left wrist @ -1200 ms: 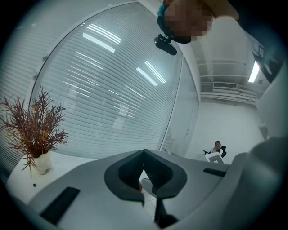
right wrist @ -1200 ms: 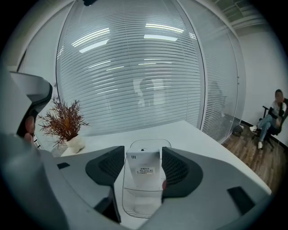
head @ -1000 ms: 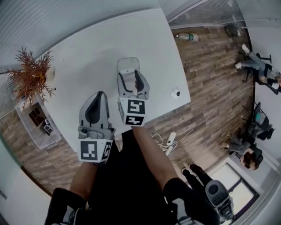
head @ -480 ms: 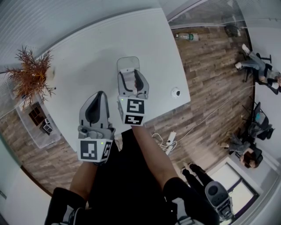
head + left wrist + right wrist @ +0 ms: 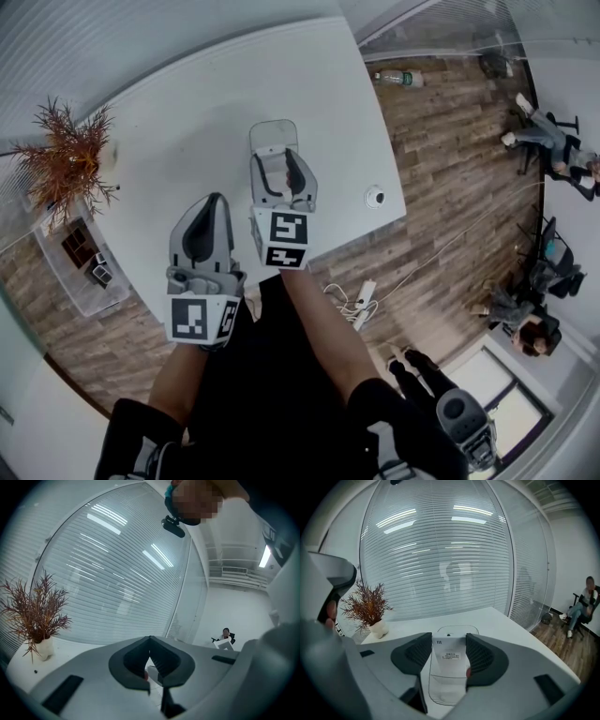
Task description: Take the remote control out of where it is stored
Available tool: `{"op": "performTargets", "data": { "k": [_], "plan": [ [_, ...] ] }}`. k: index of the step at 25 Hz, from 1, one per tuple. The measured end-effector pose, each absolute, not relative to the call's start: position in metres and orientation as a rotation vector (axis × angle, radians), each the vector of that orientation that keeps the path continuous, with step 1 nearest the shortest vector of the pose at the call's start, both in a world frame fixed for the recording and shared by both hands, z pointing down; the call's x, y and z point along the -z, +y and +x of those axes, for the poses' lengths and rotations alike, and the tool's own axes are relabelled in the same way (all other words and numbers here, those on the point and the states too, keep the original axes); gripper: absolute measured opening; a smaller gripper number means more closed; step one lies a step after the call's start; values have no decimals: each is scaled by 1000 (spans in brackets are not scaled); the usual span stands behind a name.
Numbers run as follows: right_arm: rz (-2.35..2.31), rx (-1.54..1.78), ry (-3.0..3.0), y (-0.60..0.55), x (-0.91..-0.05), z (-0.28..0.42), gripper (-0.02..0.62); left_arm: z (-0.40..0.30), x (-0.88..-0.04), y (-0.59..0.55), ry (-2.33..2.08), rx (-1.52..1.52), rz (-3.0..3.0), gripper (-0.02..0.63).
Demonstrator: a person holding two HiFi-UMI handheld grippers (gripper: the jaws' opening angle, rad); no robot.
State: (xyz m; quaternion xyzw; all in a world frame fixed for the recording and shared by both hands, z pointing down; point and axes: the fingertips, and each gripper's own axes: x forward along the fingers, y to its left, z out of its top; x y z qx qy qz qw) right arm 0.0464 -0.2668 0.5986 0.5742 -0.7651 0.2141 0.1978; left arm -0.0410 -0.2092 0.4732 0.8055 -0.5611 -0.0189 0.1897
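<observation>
A white remote control [image 5: 449,657] stands upright in a clear plastic holder [image 5: 448,693] on the white table [image 5: 206,103]. My right gripper [image 5: 448,639] reaches over the holder. Its dark pads sit against the remote's two sides above the holder's pocket. In the head view the right gripper [image 5: 276,161] covers most of the remote, and the holder's rounded back [image 5: 273,134] shows beyond it. My left gripper [image 5: 208,208] hovers near the table's front edge, shut with nothing in it. In its own view the left gripper [image 5: 150,639] points across the table, pads together.
A dried plant in a white pot [image 5: 66,159] stands at the table's left corner. A small white round device [image 5: 375,198] lies near the right edge. On the wooden floor are a power strip [image 5: 364,302] and a bottle [image 5: 398,80]. People sit at the far right.
The right gripper's jaws have drawn in a little around the remote. The left gripper has not moved.
</observation>
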Motion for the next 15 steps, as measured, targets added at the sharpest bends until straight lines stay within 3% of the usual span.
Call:
{"op": "performTargets", "data": {
  "k": [15],
  "plan": [
    [1632,-606,-2144,-265,-590,48,230,-47,-469,-211,-1594,64,2263,6]
  ]
}}
